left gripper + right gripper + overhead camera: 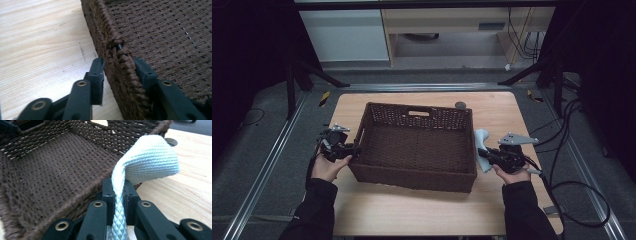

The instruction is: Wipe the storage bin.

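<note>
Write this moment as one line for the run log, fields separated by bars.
left gripper: jaws astride basket wall, slightly apart | right gripper: shut on pale woven strap beside basket | table: basket inside bare

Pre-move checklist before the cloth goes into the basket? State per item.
1. Right gripper shut on pale cloth: ok.
2. Cloth over basket interior: not ok, beside the right wall.
3. Basket floor free: ok.
4. Left gripper clamped on the basket's left rim: not ok; jaws straddle it, outer pad apart.
5. Cloth's hanging end free of rim: cannot tell.
</note>
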A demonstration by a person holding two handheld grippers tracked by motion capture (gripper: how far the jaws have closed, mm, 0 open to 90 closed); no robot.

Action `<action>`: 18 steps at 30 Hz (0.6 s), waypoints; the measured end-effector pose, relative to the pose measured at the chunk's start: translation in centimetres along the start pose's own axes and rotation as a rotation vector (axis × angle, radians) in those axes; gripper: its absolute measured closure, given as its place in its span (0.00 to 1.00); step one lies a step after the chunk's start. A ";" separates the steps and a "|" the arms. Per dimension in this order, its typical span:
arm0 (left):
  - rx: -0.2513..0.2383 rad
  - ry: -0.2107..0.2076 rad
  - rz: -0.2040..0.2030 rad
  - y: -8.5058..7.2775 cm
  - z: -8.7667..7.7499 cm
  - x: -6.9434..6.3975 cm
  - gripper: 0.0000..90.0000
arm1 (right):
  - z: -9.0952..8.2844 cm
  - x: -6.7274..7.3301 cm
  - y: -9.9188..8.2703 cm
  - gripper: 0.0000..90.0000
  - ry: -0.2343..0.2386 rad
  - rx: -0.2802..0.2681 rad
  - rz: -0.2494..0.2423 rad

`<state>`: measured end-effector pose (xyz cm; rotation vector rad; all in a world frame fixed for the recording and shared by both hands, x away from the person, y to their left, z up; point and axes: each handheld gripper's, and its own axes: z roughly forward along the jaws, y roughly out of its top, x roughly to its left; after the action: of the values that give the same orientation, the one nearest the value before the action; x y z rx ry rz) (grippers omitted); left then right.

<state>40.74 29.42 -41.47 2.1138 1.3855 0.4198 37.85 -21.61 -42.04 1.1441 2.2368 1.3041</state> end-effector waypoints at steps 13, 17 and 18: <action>0.006 0.002 -0.020 0.0 0.0 -0.3 0.81 | 2.1 0.9 -3.3 0.93 -0.010 0.159 0.014; 0.004 0.002 -0.028 0.0 0.0 -0.2 0.81 | 2.6 1.0 -3.5 0.93 -0.003 0.183 0.009; 0.004 0.002 -0.031 0.1 0.0 -0.2 0.81 | 2.6 1.0 -3.4 0.93 -0.002 0.182 0.012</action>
<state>40.66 29.19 -41.40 2.0929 1.4191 0.4074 37.11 -20.26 -46.17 1.2208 2.3905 1.1212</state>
